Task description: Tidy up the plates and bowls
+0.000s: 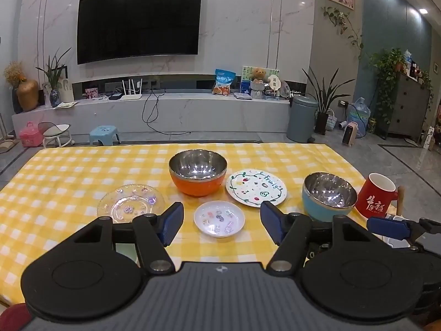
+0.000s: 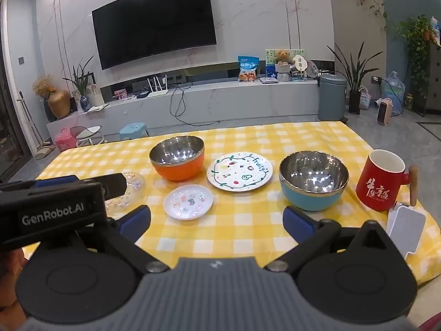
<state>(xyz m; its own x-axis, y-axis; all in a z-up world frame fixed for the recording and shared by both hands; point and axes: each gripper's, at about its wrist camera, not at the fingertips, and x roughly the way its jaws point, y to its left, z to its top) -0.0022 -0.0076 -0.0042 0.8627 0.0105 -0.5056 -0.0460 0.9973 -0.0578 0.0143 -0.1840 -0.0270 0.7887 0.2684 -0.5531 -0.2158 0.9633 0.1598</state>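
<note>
Both the left gripper (image 1: 222,222) and right gripper (image 2: 217,224) stand apart and empty above the yellow checked tablecloth (image 2: 248,237), where the clear glass plate (image 1: 131,202), lying flat, risks slipping from any shallow rim grip.

A red mug (image 2: 381,180) with white characters and a wooden handle stood at the right end of the yellow checked tablecloth (image 2: 242,234) — just beside it lay a white cleaver-shaped blade (image 2: 406,227). Behind the table a dark television (image 1: 139,23) hung on the marble wall, a teddy bear (image 1: 258,75) sat on the low shelf, and a grey bin (image 1: 301,118) stood on the floor near a potted plant (image 1: 322,102).
</note>
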